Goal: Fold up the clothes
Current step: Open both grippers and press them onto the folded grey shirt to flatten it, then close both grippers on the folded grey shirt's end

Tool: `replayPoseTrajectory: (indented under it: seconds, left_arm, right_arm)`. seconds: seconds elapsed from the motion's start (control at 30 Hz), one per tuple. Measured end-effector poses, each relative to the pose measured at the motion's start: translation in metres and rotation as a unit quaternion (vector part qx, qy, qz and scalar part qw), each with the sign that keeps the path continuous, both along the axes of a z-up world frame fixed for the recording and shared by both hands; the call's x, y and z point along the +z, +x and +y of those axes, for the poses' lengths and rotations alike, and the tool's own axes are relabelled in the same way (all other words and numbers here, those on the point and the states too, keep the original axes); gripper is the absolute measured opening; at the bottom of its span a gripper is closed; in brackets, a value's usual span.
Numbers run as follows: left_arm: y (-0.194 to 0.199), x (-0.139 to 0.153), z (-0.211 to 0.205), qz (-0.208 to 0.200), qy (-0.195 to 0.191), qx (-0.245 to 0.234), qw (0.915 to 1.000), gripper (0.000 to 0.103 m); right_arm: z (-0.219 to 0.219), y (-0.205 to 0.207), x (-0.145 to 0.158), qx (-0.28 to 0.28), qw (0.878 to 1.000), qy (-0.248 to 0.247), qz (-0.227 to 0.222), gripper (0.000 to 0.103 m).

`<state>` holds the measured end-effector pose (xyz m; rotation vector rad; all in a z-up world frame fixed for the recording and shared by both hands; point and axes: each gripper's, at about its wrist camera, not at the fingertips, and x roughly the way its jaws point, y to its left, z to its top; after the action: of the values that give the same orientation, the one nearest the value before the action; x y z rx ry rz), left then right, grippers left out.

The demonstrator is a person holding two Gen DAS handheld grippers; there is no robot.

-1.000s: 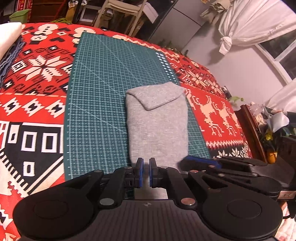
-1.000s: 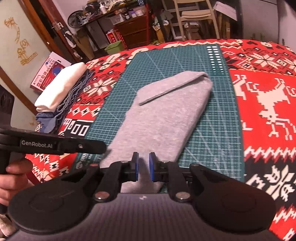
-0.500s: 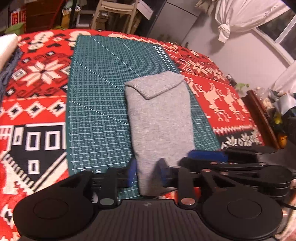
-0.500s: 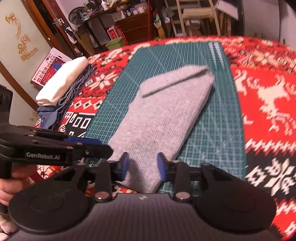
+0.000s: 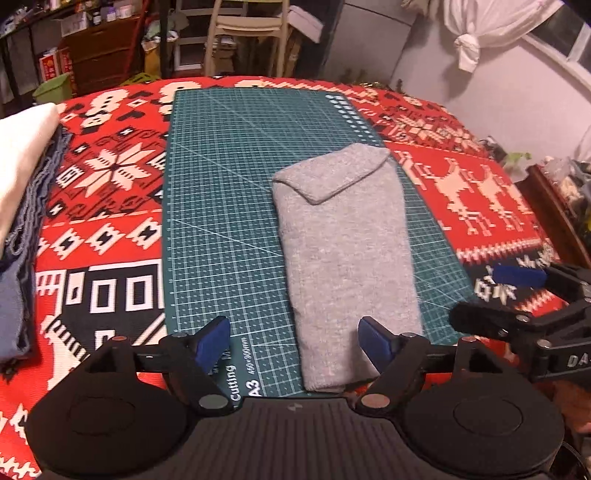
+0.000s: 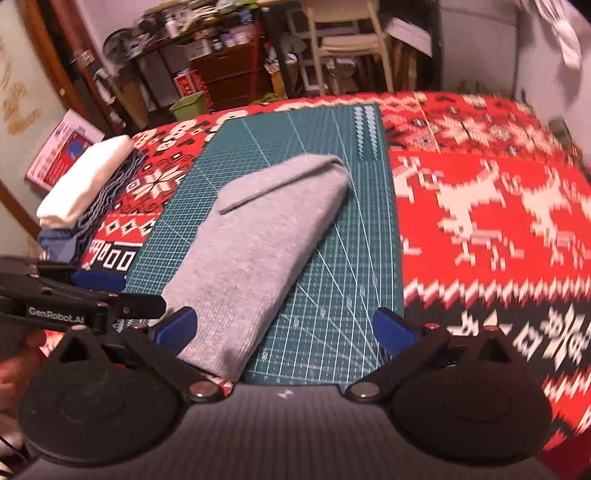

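Note:
A grey knitted garment point(image 5: 343, 258) point(image 6: 258, 254) lies folded into a long narrow strip on the green cutting mat point(image 5: 221, 206) point(image 6: 343, 280), a folded flap at its far end. My left gripper point(image 5: 295, 341) is wide open just above the garment's near end, holding nothing. My right gripper point(image 6: 286, 328) is also wide open, hovering at the near end with the garment's corner by its left finger. Each gripper shows at the edge of the other's view: the right gripper point(image 5: 524, 295) and the left gripper point(image 6: 85, 295).
A red patterned cloth point(image 5: 103, 236) point(image 6: 480, 221) covers the table. A stack of folded clothes, white on blue point(image 5: 22, 192) point(image 6: 85, 181), sits at the left. A chair point(image 5: 243, 33), drawers and clutter stand beyond the far edge. A hand point(image 6: 14, 365) holds the left gripper.
Both grippers opened from nearly shut to wide open and let go of the garment's near end, pulling back slightly. The garment stays flat on the mat.

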<state>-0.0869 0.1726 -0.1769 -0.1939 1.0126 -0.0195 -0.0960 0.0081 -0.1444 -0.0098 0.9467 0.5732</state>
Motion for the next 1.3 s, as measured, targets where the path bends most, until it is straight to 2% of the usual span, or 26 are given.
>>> replayPoseTrajectory:
  seconds: [0.07, 0.17, 0.27, 0.33, 0.4, 0.5, 0.6, 0.7, 0.77, 0.83, 0.93, 1.0, 1.07, 1.1, 1.17, 1.27, 1.3]
  left_arm:
    - [0.001, 0.000, 0.001, -0.002, 0.007, 0.007, 0.9999, 0.079]
    - [0.002, 0.000, 0.002, -0.022, 0.013, -0.001, 0.9997, 0.079]
    - [0.006, -0.005, 0.007, -0.035, -0.023, -0.018, 0.9990, 0.079]
    - [0.008, -0.009, 0.013, -0.032, -0.048, -0.002, 0.9984, 0.079]
    - [0.009, -0.010, 0.018, -0.032, -0.048, 0.018, 0.9982, 0.079]
    - [0.012, -0.011, 0.020, -0.037, -0.042, 0.019, 0.9982, 0.079]
    - [0.018, -0.012, 0.025, -0.032, -0.055, 0.012, 0.9979, 0.079]
    - [0.020, -0.014, 0.033, -0.049, -0.095, 0.014, 0.9942, 0.079]
    - [0.020, -0.013, 0.038, -0.075, -0.120, 0.005, 0.9899, 0.079]
    - [0.022, -0.010, 0.039, -0.094, -0.127, -0.012, 0.9874, 0.079]
    - [0.031, -0.005, 0.037, -0.086, -0.117, -0.026, 0.9891, 0.085]
    - [0.038, -0.005, 0.039, -0.081, -0.139, -0.023, 0.9867, 0.085]
    - [0.043, -0.006, 0.042, -0.080, -0.166, -0.020, 0.9826, 0.085]
    - [0.045, -0.006, 0.042, -0.083, -0.168, -0.018, 0.9821, 0.085]
    - [0.048, -0.007, 0.041, -0.084, -0.158, -0.012, 0.9837, 0.084]
    - [0.053, -0.012, 0.040, -0.072, -0.151, -0.007, 0.9859, 0.073]
    - [0.055, -0.014, 0.040, -0.068, -0.149, -0.005, 0.9865, 0.067]
  right_arm:
    - [-0.003, 0.002, -0.003, -0.010, 1.000, -0.003, 0.005, 0.102]
    - [0.001, 0.001, -0.005, -0.013, 0.999, -0.045, -0.010, 0.102]
    - [0.002, 0.000, -0.004, 0.003, 0.999, -0.043, -0.019, 0.102]
    - [0.001, -0.001, -0.002, 0.006, 0.999, -0.035, -0.021, 0.102]
    - [0.000, 0.000, -0.002, -0.005, 0.999, -0.031, -0.027, 0.102]
    - [-0.006, 0.004, -0.006, -0.009, 1.000, 0.002, -0.027, 0.102]
    - [-0.011, 0.009, -0.011, -0.020, 0.999, 0.037, -0.020, 0.102]
    - [-0.011, 0.010, -0.012, -0.034, 0.997, 0.048, -0.040, 0.102]
    - [-0.009, 0.011, -0.012, -0.040, 0.996, 0.062, -0.047, 0.102]
    - [-0.008, 0.016, -0.018, -0.051, 0.995, 0.081, -0.036, 0.102]
    - [-0.007, 0.025, -0.027, -0.072, 0.991, 0.110, -0.013, 0.102]
    - [-0.006, 0.031, -0.034, -0.085, 0.988, 0.129, 0.002, 0.100]
    - [-0.006, 0.037, -0.041, -0.098, 0.984, 0.148, 0.017, 0.085]
    - [-0.005, 0.040, -0.044, -0.105, 0.982, 0.158, 0.025, 0.081]
    - [-0.005, 0.047, -0.050, -0.118, 0.976, 0.177, 0.040, 0.064]
    - [-0.003, 0.053, -0.058, -0.135, 0.972, 0.187, 0.048, 0.055]
    - [-0.002, 0.054, -0.059, -0.139, 0.972, 0.185, 0.049, 0.054]
